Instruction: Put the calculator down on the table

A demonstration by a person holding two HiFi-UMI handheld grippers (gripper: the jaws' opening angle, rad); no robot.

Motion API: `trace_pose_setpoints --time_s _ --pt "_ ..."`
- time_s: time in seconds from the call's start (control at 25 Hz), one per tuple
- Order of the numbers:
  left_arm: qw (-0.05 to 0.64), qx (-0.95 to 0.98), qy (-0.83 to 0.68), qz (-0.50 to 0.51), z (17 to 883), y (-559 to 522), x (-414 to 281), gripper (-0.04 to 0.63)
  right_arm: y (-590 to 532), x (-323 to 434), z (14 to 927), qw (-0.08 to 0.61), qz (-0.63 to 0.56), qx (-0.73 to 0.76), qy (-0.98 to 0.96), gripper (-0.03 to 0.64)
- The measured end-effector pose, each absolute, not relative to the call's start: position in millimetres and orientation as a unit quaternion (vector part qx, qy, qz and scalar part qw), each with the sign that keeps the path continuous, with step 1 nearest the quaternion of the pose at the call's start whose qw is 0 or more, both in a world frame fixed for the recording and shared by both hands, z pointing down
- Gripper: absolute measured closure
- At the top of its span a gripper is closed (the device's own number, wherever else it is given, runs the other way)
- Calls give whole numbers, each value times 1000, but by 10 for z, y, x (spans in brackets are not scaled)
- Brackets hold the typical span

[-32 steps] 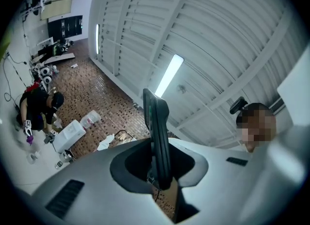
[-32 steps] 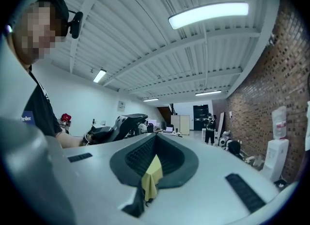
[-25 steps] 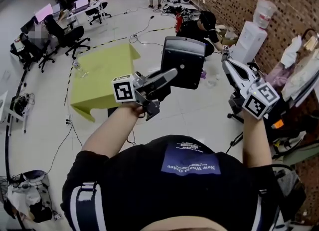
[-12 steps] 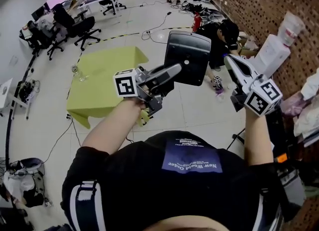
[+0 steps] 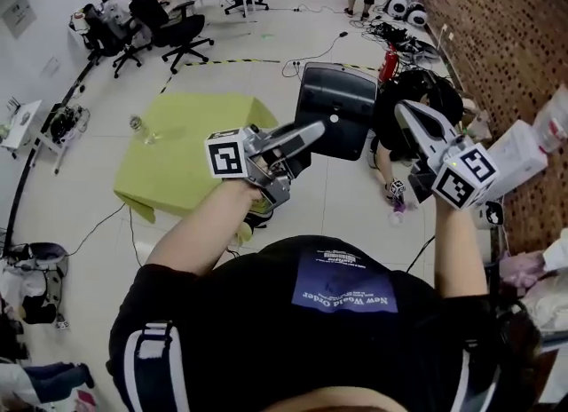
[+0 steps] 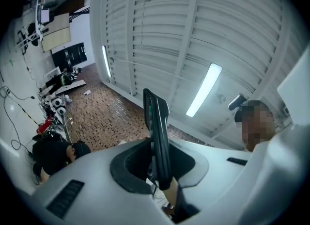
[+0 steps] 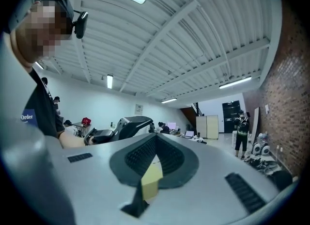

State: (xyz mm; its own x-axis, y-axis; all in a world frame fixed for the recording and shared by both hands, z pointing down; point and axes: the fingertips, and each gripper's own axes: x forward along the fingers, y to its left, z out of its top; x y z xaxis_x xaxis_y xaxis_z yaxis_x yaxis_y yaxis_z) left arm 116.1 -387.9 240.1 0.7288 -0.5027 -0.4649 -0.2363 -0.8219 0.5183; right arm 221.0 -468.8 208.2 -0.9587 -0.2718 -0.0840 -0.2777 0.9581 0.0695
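Two tools are in my hands, and only one of them carries something. The left tool (image 5: 311, 133) is closed to a narrow gap on the calculator (image 5: 335, 122). In the left gripper view the calculator stands edge-on between the jaws, and both jaws press on its lower part. The rest of it rises free above them. In the head view I see its black back side, upright, with the jaws gripping its lower left corner.

The calculator is in the air, not on the bench (image 5: 191, 148). The yellow-green bench stands on the floor to the left of the calculator in the head view, and the two are apart. A small clear thing (image 5: 138, 124) lies on the far left part of the bench.

My left forearm goes from the lower left up to the right, and the marker cube (image 5: 226, 154) sits above the wrist. The tool is tilted upward.

The right tool (image 5: 406, 114) has its jaws together, with nothing between them. My right forearm stands almost straight up in the head view, with its marker cube (image 5: 463, 178) at the top. This tool points up and to the left, near the calculator's right edge but not touching it.
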Motion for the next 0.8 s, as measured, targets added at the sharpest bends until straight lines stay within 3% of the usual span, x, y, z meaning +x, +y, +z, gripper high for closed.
trace_pose_setpoints --time_s 0.8 --pt "202 863 -321 -335 2618 -5663 -1845 518 -6665 -1027 2346 20 10 -12 1000 630"
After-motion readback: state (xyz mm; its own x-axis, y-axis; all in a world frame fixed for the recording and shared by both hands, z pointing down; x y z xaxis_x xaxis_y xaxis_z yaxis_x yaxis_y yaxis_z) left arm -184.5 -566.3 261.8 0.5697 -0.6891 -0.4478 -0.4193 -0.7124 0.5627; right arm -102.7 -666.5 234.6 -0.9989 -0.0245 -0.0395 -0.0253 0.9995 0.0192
